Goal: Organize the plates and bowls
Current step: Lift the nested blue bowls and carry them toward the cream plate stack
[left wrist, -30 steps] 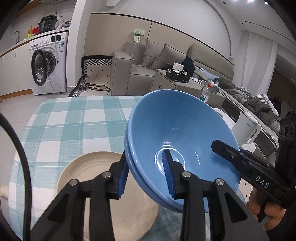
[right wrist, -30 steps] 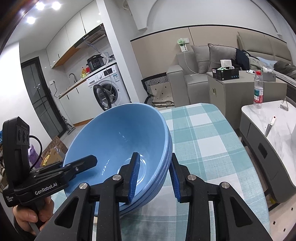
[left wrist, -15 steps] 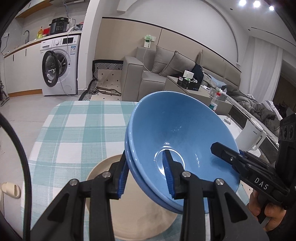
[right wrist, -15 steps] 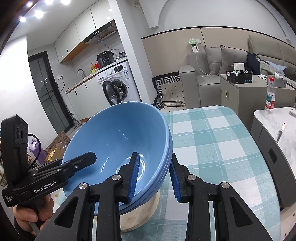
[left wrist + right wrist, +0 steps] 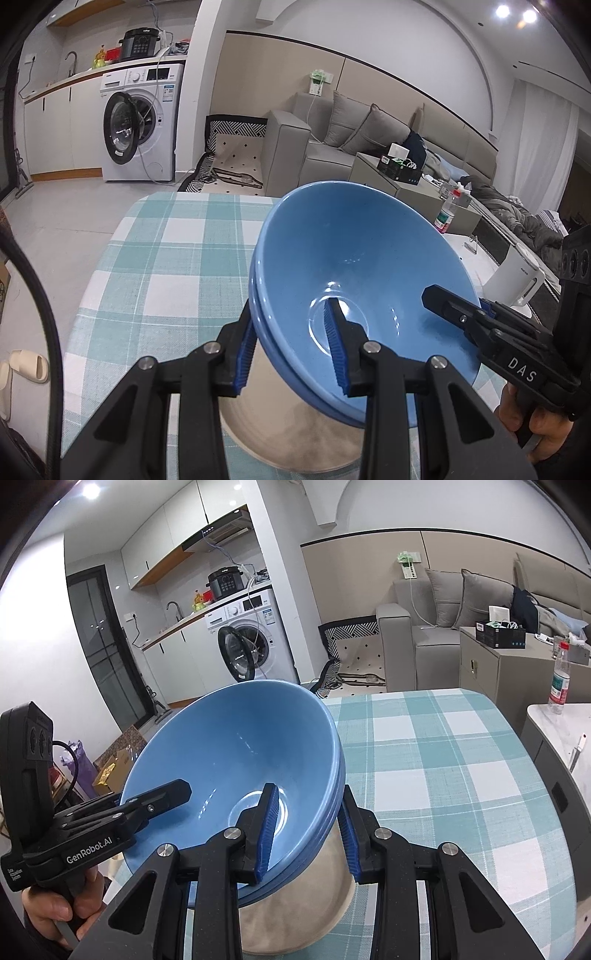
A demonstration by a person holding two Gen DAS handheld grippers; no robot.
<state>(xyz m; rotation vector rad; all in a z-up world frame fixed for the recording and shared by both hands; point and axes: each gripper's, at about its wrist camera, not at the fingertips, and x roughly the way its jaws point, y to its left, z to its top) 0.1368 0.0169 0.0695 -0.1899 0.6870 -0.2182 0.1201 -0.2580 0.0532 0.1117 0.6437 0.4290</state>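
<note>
Blue bowls (image 5: pixel 354 266), glossy and nested, are clamped at opposite rims by both grippers (image 5: pixel 291 347) (image 5: pixel 308 830) above the beige plate (image 5: pixel 280 435); only the right view shows three rims.

Blue bowls (image 5: pixel 354 258), nested stack, glossy, held tilted above beige plate (image 5: pixel 280 439) on checked tablecloth.

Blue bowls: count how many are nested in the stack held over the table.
3, going by the rims in the right wrist view. The blue bowls sit nested together, clamped on opposite sides by both tools, above a beige plate. More could be hidden inside.
</note>
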